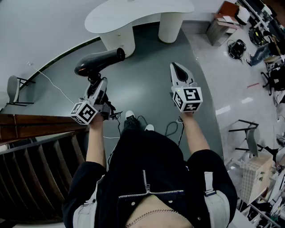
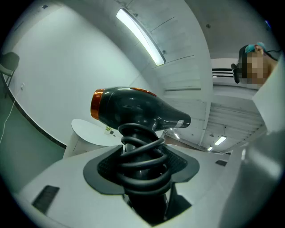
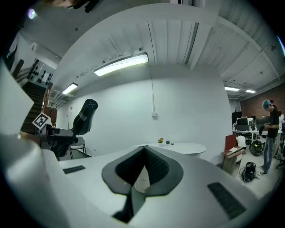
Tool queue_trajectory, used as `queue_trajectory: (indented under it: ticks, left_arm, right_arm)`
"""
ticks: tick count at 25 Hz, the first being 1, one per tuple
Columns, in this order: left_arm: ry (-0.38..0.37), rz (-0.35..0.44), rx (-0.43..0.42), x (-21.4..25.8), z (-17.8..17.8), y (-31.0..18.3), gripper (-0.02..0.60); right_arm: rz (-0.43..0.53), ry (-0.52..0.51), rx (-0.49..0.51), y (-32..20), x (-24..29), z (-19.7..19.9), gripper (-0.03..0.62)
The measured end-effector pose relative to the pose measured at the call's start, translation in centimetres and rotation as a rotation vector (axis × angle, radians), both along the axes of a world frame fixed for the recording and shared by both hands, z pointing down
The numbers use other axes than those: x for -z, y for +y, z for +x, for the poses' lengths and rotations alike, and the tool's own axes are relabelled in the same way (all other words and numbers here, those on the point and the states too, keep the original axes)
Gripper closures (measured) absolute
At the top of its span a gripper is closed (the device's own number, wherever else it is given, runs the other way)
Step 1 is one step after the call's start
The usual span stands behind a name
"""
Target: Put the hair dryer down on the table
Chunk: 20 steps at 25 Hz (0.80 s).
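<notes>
A black hair dryer [image 1: 99,61] with an orange rear ring is held in the air, its barrel lying level. My left gripper [image 1: 95,83] is shut on its handle, and the coiled black cord [image 2: 142,156] is wrapped round the handle between the pads. In the left gripper view the hair dryer [image 2: 133,109] fills the middle. A white curved table [image 1: 138,13] on two thick legs stands ahead on the grey floor. My right gripper [image 1: 178,70] is level beside the left one, shut with nothing in it. The right gripper view shows the hair dryer [image 3: 84,116] at left and the table [image 3: 178,148] beyond.
A wooden stair rail [image 1: 35,124] runs at my left, with a chair [image 1: 15,89] by the wall. Boxes, cables and desks [image 1: 249,31] crowd the right side. A person [image 3: 269,133] stands far right. A white cable [image 1: 55,87] trails across the floor.
</notes>
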<state>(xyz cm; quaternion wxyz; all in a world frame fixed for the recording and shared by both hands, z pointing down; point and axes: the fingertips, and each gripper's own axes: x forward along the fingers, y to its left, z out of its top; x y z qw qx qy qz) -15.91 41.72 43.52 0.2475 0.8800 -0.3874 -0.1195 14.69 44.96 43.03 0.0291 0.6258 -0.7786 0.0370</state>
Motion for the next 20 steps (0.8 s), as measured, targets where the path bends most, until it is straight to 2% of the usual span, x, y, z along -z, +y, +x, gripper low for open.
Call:
queue_trajectory:
  ticks: [8,20]
  left_arm:
    - [0.002,-0.020,-0.002,-0.4,0.2,-0.1,0.304]
    - [0.009,-0.043,-0.001,-1.3,0.0,-2.4,0.304]
  right_arm:
    - [0.022,-0.021,0.001,0.2,0.4,0.0,0.589]
    - [-0.008,-0.008,0.035,-2.0,-0.2,-0.9,0.589]
